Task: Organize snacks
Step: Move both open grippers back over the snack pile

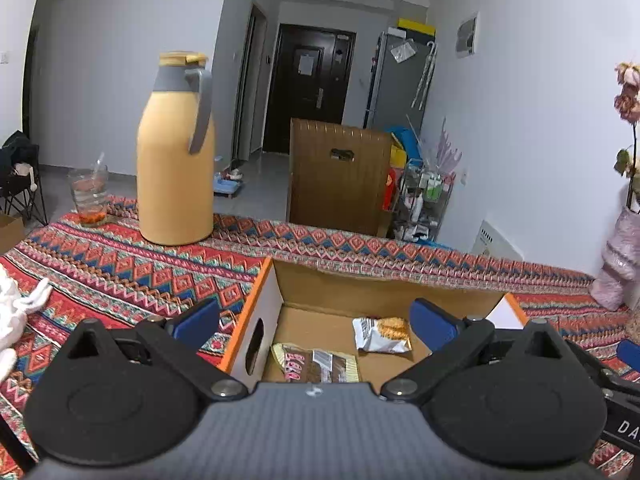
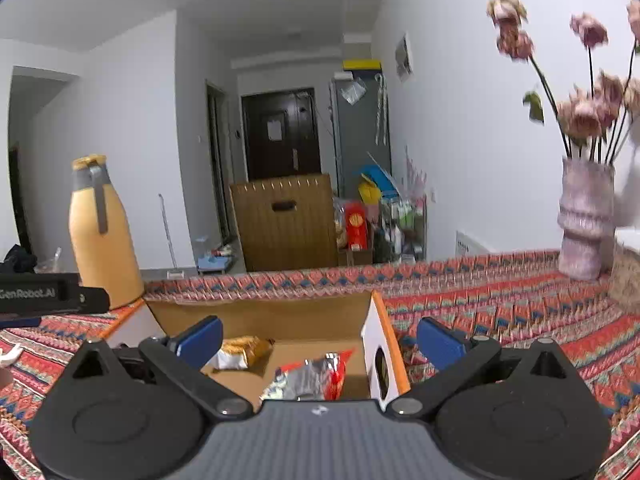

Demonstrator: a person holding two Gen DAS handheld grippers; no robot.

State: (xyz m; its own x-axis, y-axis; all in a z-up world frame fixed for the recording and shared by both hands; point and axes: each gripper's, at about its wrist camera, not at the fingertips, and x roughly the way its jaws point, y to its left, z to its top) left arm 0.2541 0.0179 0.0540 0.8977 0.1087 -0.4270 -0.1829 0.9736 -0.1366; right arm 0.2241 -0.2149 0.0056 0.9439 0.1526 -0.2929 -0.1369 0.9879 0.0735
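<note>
While we've got both grippers hanging over the open cardboard box (image 1: 276, 300), neither one is gripping anything. Our left gripper (image 1: 314, 322) sits above the box's left half with its blue fingers (image 1: 198, 322) spread wide, nothing between them; the left finger is out over the patterned tablecloth (image 1: 132, 276) and the right one is over the box interior. Looking down past it, we can see a brown wrapped snack bar (image 1: 316, 366) lying flat on the box floor near the close edge, and a white and orange snack packet (image 1: 382, 334) a bit further in, near it but not touching as far as we can tell. Our right gripper (image 2: 320, 340) is also wide open and holding nothing, left finger over the box, right finger outside past the box's white side wall (image 2: 380, 356) with the oval handle hole. From the right wrist view the white and orange packet sits toward the far left of the box floor, and a silver and red foil packet (image 2: 310, 376) lies closer, near the right wall. Off on the cloth we've got a tall yellow thermos jug (image 1: 176, 160) behind the box to the left, a glass (image 1: 89, 196) beside it, and a pink vase (image 2: 584, 220) of dried flowers over at the right.
</note>
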